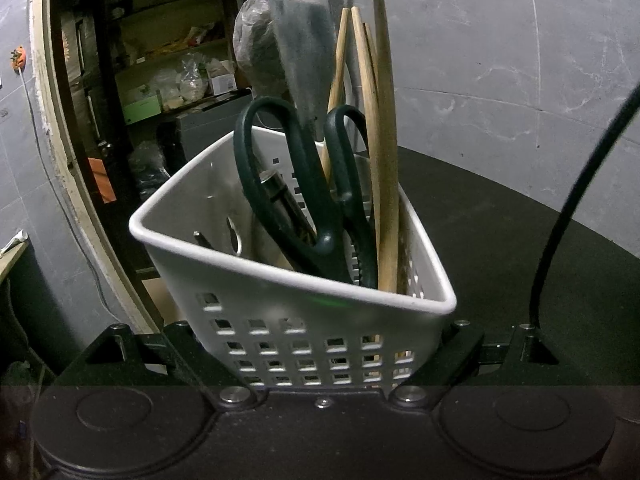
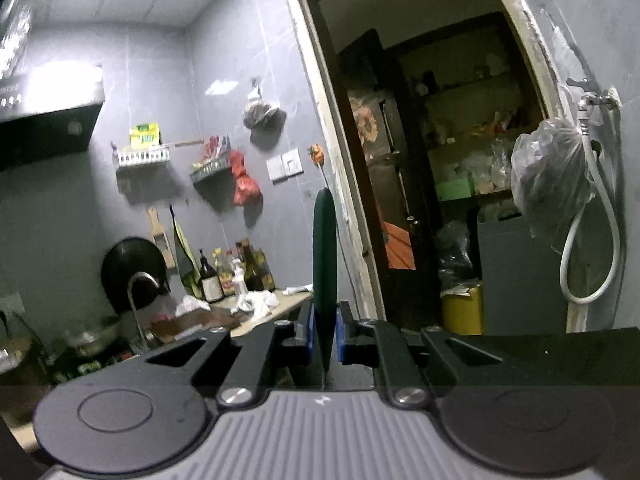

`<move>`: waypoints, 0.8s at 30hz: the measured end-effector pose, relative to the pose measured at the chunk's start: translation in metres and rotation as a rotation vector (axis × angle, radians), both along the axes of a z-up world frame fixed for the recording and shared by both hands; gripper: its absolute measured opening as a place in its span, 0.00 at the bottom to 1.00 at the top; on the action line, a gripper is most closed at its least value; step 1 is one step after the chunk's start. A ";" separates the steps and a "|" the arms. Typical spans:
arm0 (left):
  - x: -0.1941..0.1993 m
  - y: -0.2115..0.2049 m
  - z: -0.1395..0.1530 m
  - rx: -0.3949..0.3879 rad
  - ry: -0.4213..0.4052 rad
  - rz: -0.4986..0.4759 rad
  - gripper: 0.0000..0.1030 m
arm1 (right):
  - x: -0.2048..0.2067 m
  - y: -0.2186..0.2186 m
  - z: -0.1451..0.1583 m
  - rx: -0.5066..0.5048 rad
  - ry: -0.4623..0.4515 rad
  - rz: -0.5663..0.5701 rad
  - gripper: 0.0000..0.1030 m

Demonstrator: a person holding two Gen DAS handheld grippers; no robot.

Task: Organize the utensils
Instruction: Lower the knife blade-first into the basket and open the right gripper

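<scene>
Held between the left gripper (image 1: 320,360) jaws, the white perforated caddy (image 1: 296,292) already contains green-handled scissors (image 1: 316,184) and wooden utensils (image 1: 384,160). Right gripper (image 2: 325,332) is clamped narrowly on a dark green handle (image 2: 325,256), probably not yet placed inside.
</scene>
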State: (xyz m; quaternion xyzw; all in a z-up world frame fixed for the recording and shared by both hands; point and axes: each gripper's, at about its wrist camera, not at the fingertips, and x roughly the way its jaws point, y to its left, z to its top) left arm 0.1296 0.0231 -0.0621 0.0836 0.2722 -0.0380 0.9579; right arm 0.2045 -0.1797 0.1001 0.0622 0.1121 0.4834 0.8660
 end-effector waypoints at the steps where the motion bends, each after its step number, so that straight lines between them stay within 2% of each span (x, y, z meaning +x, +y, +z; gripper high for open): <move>1: 0.000 0.000 0.000 0.000 0.000 -0.001 0.86 | -0.002 0.001 -0.005 -0.007 0.002 0.002 0.12; 14: -0.001 -0.001 -0.001 -0.001 0.001 -0.003 0.87 | -0.006 0.014 -0.050 -0.119 0.050 0.025 0.12; 24: -0.001 -0.001 -0.003 -0.001 0.003 -0.008 0.86 | -0.008 0.018 -0.066 -0.155 0.111 0.023 0.12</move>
